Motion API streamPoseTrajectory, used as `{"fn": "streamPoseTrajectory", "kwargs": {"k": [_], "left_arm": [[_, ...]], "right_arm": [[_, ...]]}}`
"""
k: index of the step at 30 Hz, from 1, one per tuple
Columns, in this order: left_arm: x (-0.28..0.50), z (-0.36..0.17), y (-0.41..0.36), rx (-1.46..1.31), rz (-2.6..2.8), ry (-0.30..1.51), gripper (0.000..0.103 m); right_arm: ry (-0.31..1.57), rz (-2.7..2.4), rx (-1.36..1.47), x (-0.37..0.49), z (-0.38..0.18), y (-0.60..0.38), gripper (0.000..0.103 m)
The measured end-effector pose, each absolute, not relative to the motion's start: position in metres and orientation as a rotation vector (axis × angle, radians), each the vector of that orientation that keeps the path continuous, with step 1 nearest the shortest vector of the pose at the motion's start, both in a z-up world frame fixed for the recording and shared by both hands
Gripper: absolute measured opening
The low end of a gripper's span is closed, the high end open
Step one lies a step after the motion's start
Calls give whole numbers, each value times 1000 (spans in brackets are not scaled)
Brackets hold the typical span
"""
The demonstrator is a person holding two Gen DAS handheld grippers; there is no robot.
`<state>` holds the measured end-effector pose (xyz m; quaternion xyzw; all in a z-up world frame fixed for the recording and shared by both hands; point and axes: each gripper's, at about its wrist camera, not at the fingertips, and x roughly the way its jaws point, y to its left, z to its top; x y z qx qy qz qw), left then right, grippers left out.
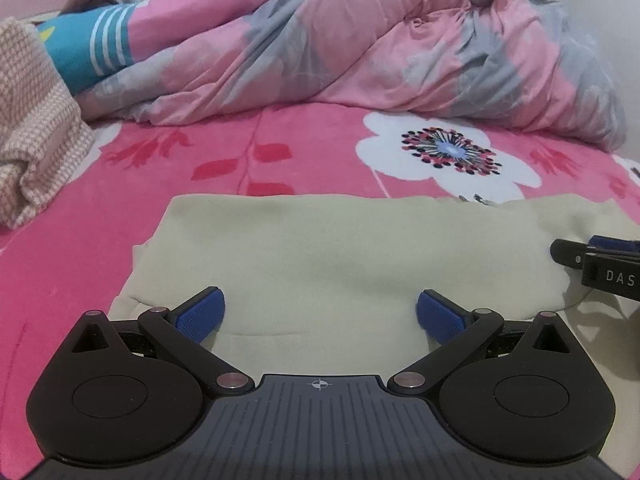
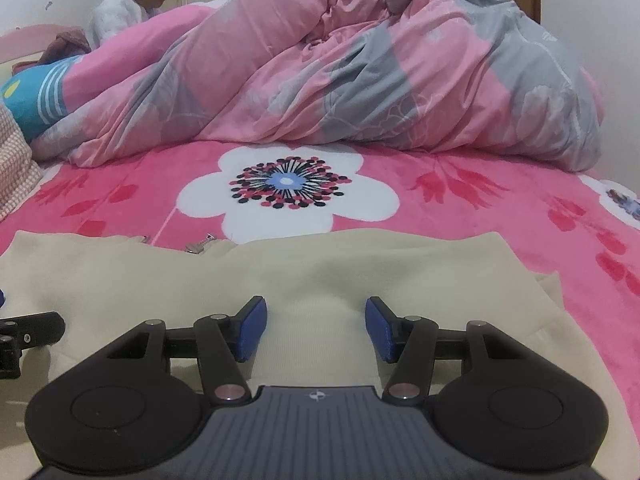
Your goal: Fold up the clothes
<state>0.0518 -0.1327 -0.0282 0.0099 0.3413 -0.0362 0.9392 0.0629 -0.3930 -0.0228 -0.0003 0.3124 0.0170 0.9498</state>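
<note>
Pink floral bedspread (image 2: 460,208) was seen under a soft, floppy cream garment (image 1: 320,248) near its front edge, best pinched at a hem, with both the left gripper (image 1: 320,314) and right gripper (image 2: 316,326) spread open over it, nothing clamped.

White capital letters "DAS" read on the black body of the right gripper (image 1: 600,268), which enters at the right edge of the left wrist view; the frame cuts the lettering off after the S. A small crosshair sign sits at the lower centre of each view, on the ribbed grey body of the left gripper (image 1: 320,312) and on the right gripper's own body. No other text, number or brand can be read.
</note>
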Motion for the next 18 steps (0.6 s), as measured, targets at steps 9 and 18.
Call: {"fn": "streamPoseTrajectory", "kwargs": {"k": [9, 18], "left_arm": [[50, -30, -132, 18, -78, 680, 103], [49, -31, -132, 19, -78, 665, 103]], "right_arm": [[623, 40, 15, 59, -23, -396, 57], [617, 41, 14, 58, -24, -395, 58]]}}
